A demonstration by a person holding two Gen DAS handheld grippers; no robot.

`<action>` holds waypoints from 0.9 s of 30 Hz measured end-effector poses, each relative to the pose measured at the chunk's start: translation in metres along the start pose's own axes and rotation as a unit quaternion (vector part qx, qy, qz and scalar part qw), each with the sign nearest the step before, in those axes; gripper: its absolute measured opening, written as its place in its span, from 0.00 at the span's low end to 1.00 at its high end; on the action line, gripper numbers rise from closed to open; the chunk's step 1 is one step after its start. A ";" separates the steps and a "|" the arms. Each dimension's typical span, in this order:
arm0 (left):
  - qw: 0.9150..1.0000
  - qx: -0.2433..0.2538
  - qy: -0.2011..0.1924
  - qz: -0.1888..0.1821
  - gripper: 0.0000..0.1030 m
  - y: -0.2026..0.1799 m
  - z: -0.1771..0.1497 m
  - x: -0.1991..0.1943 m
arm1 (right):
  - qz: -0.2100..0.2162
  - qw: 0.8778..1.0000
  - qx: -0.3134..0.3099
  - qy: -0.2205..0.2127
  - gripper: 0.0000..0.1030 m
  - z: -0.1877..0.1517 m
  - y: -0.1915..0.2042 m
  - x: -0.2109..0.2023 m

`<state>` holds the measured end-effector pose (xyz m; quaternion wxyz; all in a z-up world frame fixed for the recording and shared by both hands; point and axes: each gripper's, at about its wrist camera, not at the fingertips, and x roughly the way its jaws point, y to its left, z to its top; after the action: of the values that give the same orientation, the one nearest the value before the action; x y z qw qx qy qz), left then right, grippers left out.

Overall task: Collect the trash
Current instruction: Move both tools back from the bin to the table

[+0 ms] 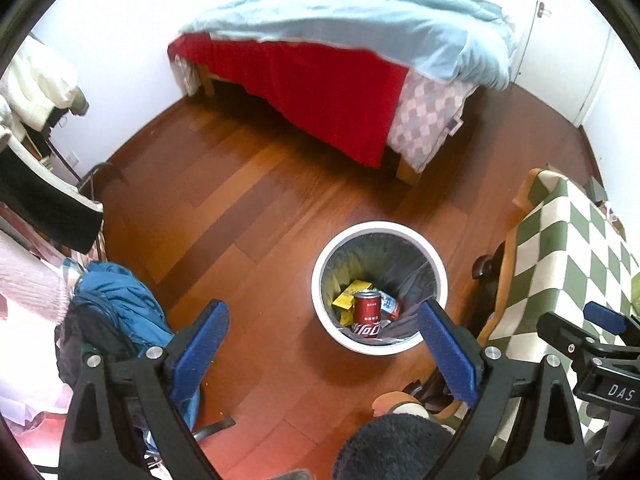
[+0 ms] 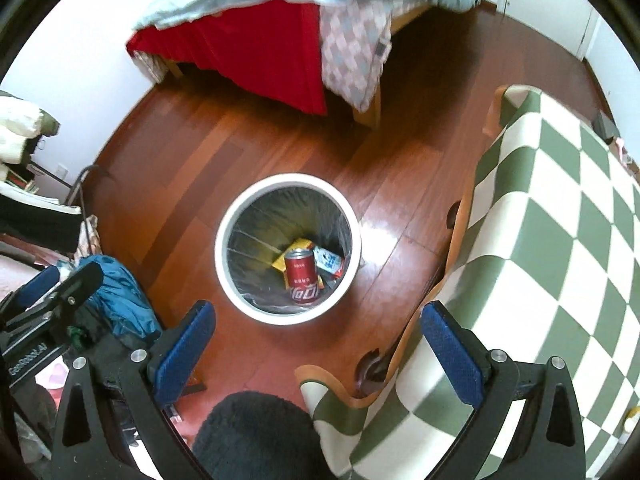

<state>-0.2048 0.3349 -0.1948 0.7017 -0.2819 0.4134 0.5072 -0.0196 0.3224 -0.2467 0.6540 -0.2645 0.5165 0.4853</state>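
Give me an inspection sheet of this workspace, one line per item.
Surface: wooden floor, bare around the bin.
Job's things: white bin with dark liner holds a red cola can, a yellow packet and a white-blue wrapper.
Clutter: blue jacket heaped at left; dark fuzzy item at the lower edge.
Grippers: left gripper and right gripper, jaws open, empty.
Cables: nothing seen.
Surroundings: bed with red sheet and pale blue cover; green checked blanket at right.
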 end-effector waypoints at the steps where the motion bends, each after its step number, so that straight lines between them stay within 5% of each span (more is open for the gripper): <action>1: 1.000 0.002 -0.009 -0.001 0.94 -0.001 0.000 -0.010 | 0.002 1.000 0.000 -0.006 1.00 -0.002 0.000 -0.007; 8: 0.999 0.014 -0.053 0.004 0.94 -0.022 -0.003 -0.071 | 0.033 0.998 0.005 -0.060 1.00 -0.022 -0.007 -0.078; 15: 0.995 0.049 -0.079 -0.023 0.94 -0.084 -0.017 -0.104 | 0.106 0.987 0.069 -0.098 1.00 -0.057 -0.049 -0.143; 20: 0.990 0.099 -0.067 -0.068 0.94 -0.159 -0.041 -0.096 | 0.109 0.978 0.138 -0.112 1.00 -0.100 -0.114 -0.174; 27: 0.972 0.206 0.009 -0.109 1.00 -0.302 -0.097 -0.046 | 0.022 0.955 0.279 -0.099 1.00 -0.191 -0.262 -0.196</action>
<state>0.0455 0.1350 -0.2101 0.7921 -0.1793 0.4821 0.3288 0.1394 -0.0120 -0.1666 0.7389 -0.0111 0.5696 0.3597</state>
